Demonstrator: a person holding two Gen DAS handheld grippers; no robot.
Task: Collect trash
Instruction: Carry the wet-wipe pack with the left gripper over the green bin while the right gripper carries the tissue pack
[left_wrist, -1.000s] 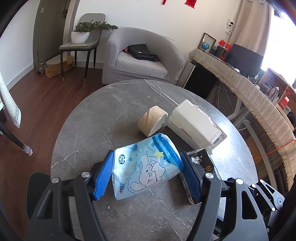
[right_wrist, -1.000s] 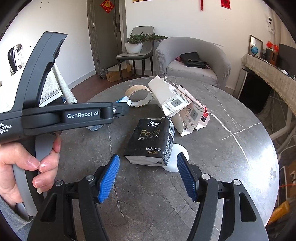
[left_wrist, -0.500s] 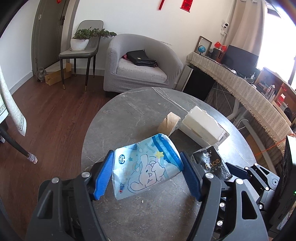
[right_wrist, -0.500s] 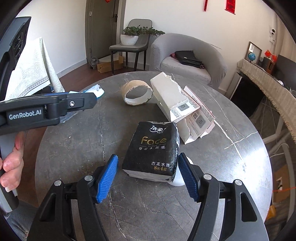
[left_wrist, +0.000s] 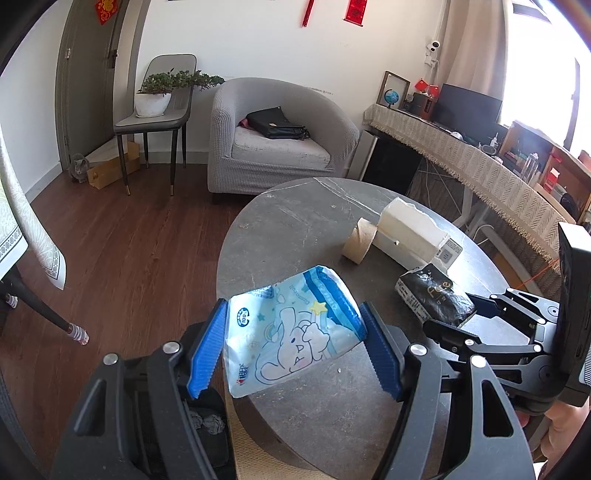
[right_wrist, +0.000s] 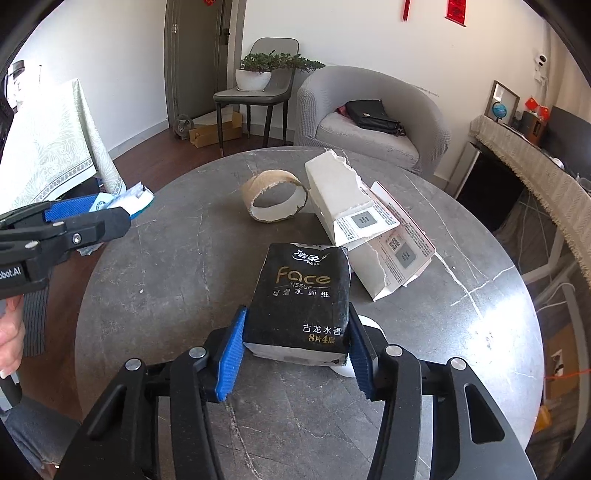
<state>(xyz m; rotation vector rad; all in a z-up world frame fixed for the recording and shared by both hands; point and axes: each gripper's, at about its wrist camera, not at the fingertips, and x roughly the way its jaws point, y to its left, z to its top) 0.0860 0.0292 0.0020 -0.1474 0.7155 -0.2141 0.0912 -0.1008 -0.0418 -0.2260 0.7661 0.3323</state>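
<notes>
My left gripper (left_wrist: 293, 349) is shut on a blue and white wipes packet (left_wrist: 291, 334) and holds it over the left edge of the round grey table (left_wrist: 306, 221). My right gripper (right_wrist: 295, 349) is shut on a black "Face" tissue pack (right_wrist: 301, 295), held near the table's front. In the left wrist view the pack (left_wrist: 434, 295) and the right gripper (left_wrist: 491, 317) show at right. In the right wrist view the left gripper (right_wrist: 74, 218) shows at left with the packet's end (right_wrist: 129, 197). A cardboard tape ring (right_wrist: 275, 199) and a torn white carton (right_wrist: 354, 218) lie on the table.
A dark bin (left_wrist: 207, 432) with crumpled scraps sits below the table's left edge. A small white round object (right_wrist: 371, 332) lies under the tissue pack. A grey armchair (left_wrist: 277, 136), a chair with a plant (left_wrist: 162, 107), a cat (left_wrist: 79, 166) and a draped table (right_wrist: 51, 144) stand around.
My left gripper carried the wipes packet left and back, off toward the table's edge. My right gripper moved forward and closed on the black tissue pack.
</notes>
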